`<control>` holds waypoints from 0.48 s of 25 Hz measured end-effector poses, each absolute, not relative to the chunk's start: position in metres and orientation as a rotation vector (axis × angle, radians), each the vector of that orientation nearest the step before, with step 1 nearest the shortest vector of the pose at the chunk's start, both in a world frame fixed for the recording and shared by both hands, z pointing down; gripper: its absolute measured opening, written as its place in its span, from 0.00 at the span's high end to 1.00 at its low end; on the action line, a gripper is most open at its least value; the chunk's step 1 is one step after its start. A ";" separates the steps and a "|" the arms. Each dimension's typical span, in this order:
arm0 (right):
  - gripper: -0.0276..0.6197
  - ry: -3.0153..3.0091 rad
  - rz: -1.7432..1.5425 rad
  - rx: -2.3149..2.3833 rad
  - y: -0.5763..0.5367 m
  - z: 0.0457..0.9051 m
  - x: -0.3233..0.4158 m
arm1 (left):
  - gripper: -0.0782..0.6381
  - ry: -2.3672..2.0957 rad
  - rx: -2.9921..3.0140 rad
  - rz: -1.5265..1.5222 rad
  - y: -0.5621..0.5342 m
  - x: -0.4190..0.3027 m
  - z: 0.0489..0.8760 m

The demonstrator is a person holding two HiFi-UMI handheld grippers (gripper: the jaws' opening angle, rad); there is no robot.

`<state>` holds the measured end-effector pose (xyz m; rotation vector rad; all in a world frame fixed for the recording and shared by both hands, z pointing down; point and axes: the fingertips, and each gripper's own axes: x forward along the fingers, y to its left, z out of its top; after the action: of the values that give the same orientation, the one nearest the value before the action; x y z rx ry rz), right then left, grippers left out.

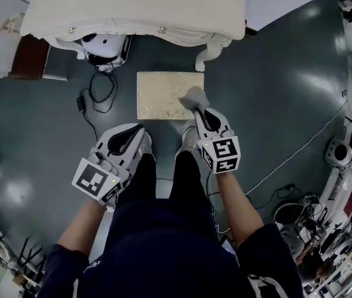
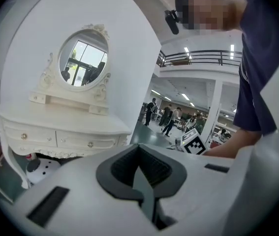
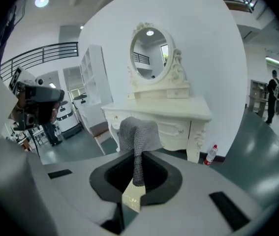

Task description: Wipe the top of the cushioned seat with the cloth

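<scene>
The right tool (image 1: 203, 112) gripped a grey knitted cloth (image 1: 195, 97) over the near right corner of the beige rectangular cushioned seat (image 1: 163, 95). The left tool (image 1: 137, 135), jaws together and empty, hung near the seat's near edge.

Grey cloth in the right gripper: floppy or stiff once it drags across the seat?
Likely floppy: the cloth folds over beyond the right gripper's pinch rather than standing straight. Probably light, since a narrow pinched strip carries all of it. Its knit-like texture may grip the cushioned seat, so it could bunch while dragged.
</scene>
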<state>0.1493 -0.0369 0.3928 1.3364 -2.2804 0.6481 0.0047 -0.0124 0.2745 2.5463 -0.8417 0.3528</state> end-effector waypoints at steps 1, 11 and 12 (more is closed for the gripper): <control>0.90 -2.301 0.619 1.353 -0.039 0.372 0.147 | 0.89 -0.847 2.563 0.336 -0.014 0.001 0.263; 0.90 -2.475 0.386 1.476 -0.037 0.203 0.107 | 0.89 -0.876 2.679 0.182 -0.023 -0.031 0.182; 0.90 -2.487 0.372 1.473 -0.032 0.192 0.101 | 0.89 -0.883 2.680 0.172 -0.022 -0.036 0.176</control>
<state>0.1008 -0.0323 0.1917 1.4729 -2.4871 0.3723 -0.0356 -0.0225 0.1761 2.6799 -0.8826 0.1717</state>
